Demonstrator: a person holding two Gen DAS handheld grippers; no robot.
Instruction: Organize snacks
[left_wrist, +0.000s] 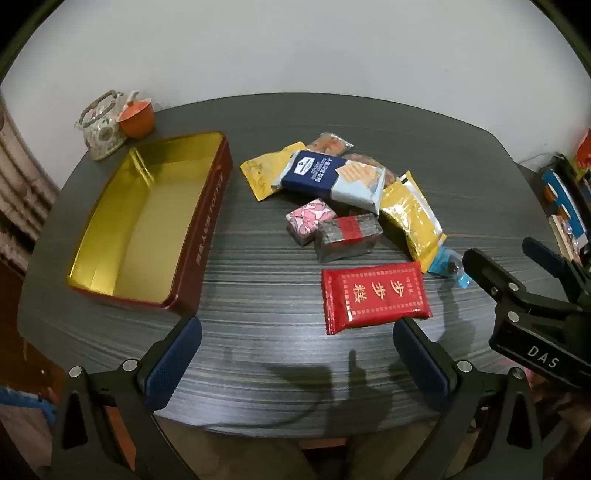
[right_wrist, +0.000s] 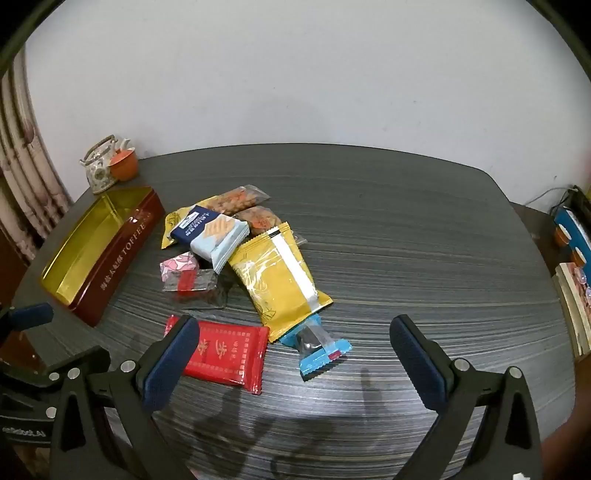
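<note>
Snacks heaped on the dark bench (left_wrist: 258, 295), right of the open tin (left_wrist: 147, 221): red packet (left_wrist: 375, 295) nearest, dark block with red band (left_wrist: 347, 234) and pink packet (left_wrist: 312, 219) behind it, blue-and-white biscuit pack (left_wrist: 334, 175) atop yellow bags (left_wrist: 412, 218), small blue candy (right_wrist: 319, 349) at the heap's right edge. Behind the tin, teapot (left_wrist: 101, 125) and orange cup (left_wrist: 136, 116). Left tongs (left_wrist: 297, 363) spread wide, holding nothing; right tongs (right_wrist: 295, 369) likewise spread, empty, over the red packet and candy.

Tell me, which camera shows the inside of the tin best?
The left wrist view: the tin lies open below it, gold floor plain. The right wrist view shows it side-on, mostly the outer wall.
</note>
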